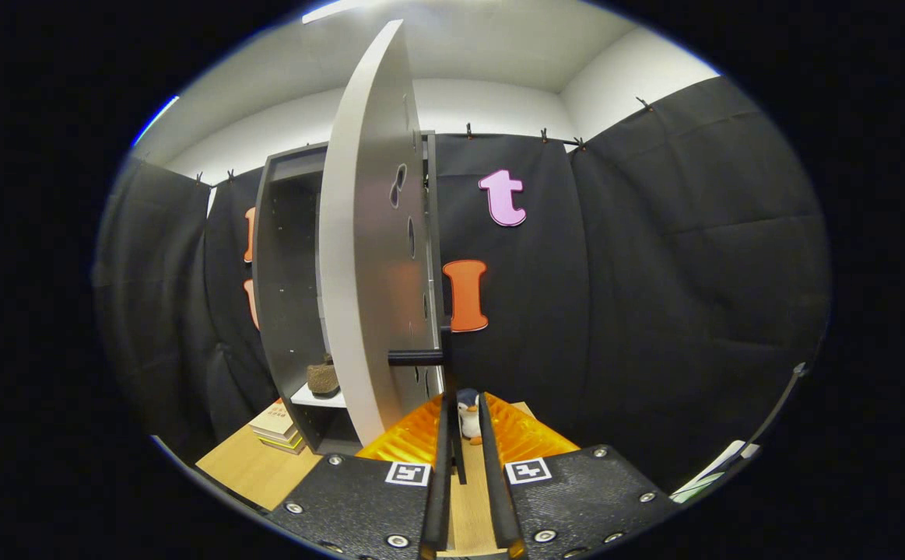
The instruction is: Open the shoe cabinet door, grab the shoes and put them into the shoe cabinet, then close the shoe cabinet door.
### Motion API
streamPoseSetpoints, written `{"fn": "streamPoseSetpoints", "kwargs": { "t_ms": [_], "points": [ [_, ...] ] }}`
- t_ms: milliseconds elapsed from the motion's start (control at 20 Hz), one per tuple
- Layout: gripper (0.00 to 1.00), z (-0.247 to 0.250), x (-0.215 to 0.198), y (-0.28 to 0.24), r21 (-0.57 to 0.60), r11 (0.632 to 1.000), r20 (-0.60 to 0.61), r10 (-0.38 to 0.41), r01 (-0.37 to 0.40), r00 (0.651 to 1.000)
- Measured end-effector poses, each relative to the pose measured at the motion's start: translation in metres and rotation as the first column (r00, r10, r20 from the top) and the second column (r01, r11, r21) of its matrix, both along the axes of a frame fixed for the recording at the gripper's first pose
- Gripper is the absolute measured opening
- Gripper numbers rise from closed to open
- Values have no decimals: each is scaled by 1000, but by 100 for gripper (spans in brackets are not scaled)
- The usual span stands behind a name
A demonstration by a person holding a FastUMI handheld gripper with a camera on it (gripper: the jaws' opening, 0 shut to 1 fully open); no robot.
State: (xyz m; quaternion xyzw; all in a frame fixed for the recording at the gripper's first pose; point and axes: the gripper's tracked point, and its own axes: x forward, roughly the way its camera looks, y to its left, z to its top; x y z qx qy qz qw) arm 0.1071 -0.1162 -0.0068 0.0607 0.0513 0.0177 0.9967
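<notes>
The dark shoe cabinet (285,257) stands on the wooden table (254,467), left of my fingers. Its pale door (363,264) is swung wide open and I see it nearly edge-on, with the black bar handle (415,357) sticking out low on it, just above and left of my fingertips. A brown shoe (322,379) rests on the white lower shelf inside the cabinet. My gripper (464,400) sits low by the door's bottom corner. Its fingers stand a narrow gap apart and grip nothing.
A small penguin toy (468,416) stands on the table just beyond the fingertips, seen through the gap. A stack of books (277,426) lies at the cabinet's foot on the left. Black cloth walls close in behind and to the right.
</notes>
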Motion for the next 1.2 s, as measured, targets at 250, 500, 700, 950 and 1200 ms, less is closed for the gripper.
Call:
{"fn": "streamPoseSetpoints", "kwargs": {
  "t_ms": [250, 500, 700, 950, 1200],
  "points": [
    [21, -1, -2, -6, 6, 1000, -5, 5, -5, 1000],
    [21, 0, -7, -20, -3, 999, 2, -36, 36, 999],
    [21, -1, -11, -22, -31, 999, -13, -45, 45, 999],
    [21, 4, -20, -22, -54, 998, -9, -41, 40, 999],
    [21, 4, -36, 3, -46, 999, -3, -8, 8, 1000]
  ]
}}
